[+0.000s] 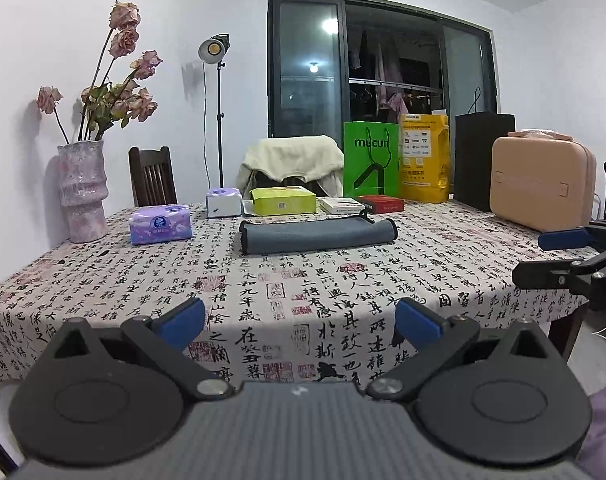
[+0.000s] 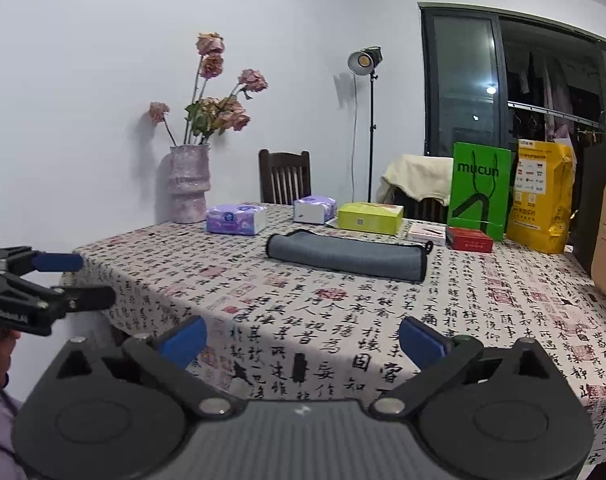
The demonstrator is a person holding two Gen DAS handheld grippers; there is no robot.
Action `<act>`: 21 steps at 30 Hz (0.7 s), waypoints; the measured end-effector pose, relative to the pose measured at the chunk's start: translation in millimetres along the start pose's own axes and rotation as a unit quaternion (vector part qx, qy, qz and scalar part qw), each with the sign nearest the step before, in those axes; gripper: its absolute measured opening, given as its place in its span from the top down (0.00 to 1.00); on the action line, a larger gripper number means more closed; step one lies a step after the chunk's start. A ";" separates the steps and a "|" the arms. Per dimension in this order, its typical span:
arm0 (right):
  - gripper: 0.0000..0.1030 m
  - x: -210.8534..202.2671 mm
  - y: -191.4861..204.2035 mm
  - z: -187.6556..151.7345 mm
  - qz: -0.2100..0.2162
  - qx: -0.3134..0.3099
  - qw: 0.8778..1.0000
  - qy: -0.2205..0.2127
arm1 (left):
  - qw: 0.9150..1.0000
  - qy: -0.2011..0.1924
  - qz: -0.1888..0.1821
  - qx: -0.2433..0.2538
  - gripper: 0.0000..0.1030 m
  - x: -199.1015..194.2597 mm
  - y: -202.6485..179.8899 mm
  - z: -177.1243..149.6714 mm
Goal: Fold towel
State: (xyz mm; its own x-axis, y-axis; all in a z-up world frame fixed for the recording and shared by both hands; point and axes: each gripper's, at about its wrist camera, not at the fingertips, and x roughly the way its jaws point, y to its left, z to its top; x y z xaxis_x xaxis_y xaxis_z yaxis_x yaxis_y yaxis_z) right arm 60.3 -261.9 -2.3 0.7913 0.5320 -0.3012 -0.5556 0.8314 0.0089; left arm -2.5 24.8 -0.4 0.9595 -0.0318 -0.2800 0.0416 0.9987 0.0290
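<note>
We held both grippers above the near edge of the table (image 1: 103,280), neither touching anything. The left gripper (image 1: 300,322) had its blue-padded fingers (image 1: 183,320) spread wide with only tablecloth between them, and the right gripper (image 2: 303,338) was spread the same way. Each showed at the edge of the other's view, fingers parted. The towel (image 1: 317,234), grey with dark edging, lay folded into a long flat band near the middle of the table, well apart from both grippers; from this low angle we could not tell how many layers it held. Behind it sat a yellow-green box (image 1: 283,200), a white box (image 1: 341,205) and a red box (image 1: 381,203). To the towel's left were a purple tissue pack (image 1: 161,225) and a second pack (image 1: 223,202), with a vase (image 1: 83,190) of dried roses at the far left corner. A green bag (image 1: 371,160), a yellow bag (image 1: 425,160) and a pink case (image 1: 543,182) stood toward the right.
</note>
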 end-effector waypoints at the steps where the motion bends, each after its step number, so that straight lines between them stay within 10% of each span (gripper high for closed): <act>1: 0.00 -0.9 2.2 -0.3 0.002 0.001 1.000 -0.001 | 1.000 -0.001 0.001 -0.001 0.00 -0.6 0.1 -0.2; 21: 0.00 -8.0 7.3 -2.4 0.002 0.000 1.000 -0.012 | 1.000 -0.016 0.002 0.001 0.00 -5.9 -1.0 2.9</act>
State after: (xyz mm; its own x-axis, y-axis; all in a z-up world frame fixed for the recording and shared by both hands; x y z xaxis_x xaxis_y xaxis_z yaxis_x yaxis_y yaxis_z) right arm 49.3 -260.5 -2.0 0.7948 0.5395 -0.2779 -0.5589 0.8292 0.0112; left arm -7.3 23.8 4.0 0.9680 -0.0291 -0.2492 0.0384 0.9987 0.0328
